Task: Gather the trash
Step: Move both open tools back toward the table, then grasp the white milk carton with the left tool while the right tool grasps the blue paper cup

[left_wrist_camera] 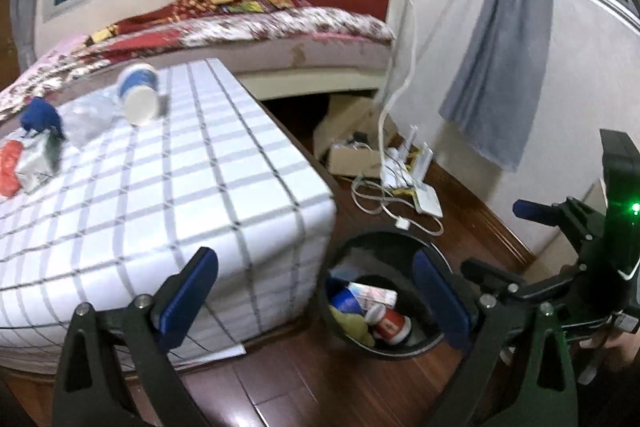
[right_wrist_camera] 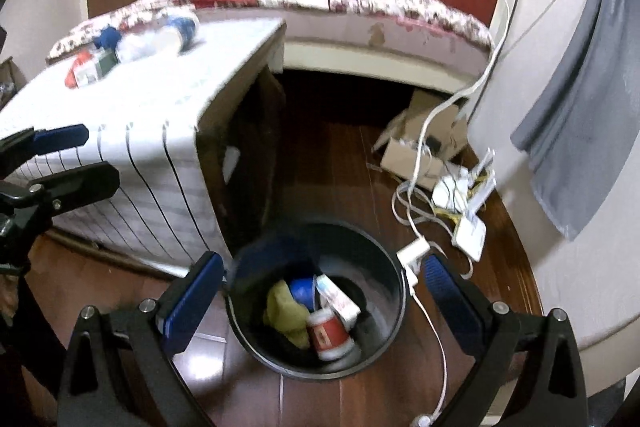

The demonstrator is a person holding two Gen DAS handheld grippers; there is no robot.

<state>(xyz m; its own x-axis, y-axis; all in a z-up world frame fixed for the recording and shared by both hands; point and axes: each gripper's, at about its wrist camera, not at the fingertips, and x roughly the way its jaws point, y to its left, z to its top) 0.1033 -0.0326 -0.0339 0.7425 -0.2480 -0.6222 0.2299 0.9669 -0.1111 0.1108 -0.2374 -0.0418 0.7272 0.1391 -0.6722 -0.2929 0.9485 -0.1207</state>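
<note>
Bedroom floor: our right gripper [right_wrist_camera: 320,291] hangs spread and empty over the round black bin [right_wrist_camera: 394,323], likely post-drop; left gripper [left_wrist_camera: 316,291] gapes empty; blue-and-white paper cup [left_wrist_camera: 138,95] waits on the checked tablecloth [left_wrist_camera: 192,187].

Black round bin [right_wrist_camera: 394,311] sits on floor at my 6 o'clock, holding red can [right_wrist_camera: 329,335], yellow rag [right_wrist_camera: 286,311], blue cup [right_wrist_camera: 302,290]. More trash [left_wrist_camera: 138,99] on table at 10 o'clock.

- The left gripper [left_wrist_camera: 316,297] hangs up and to the left of the black trash bin [left_wrist_camera: 384,349], jaws spread wide, nothing between them.
- The right gripper [right_wrist_camera: 320,301] hangs directly above that bin, jaws wide and empty.
</note>
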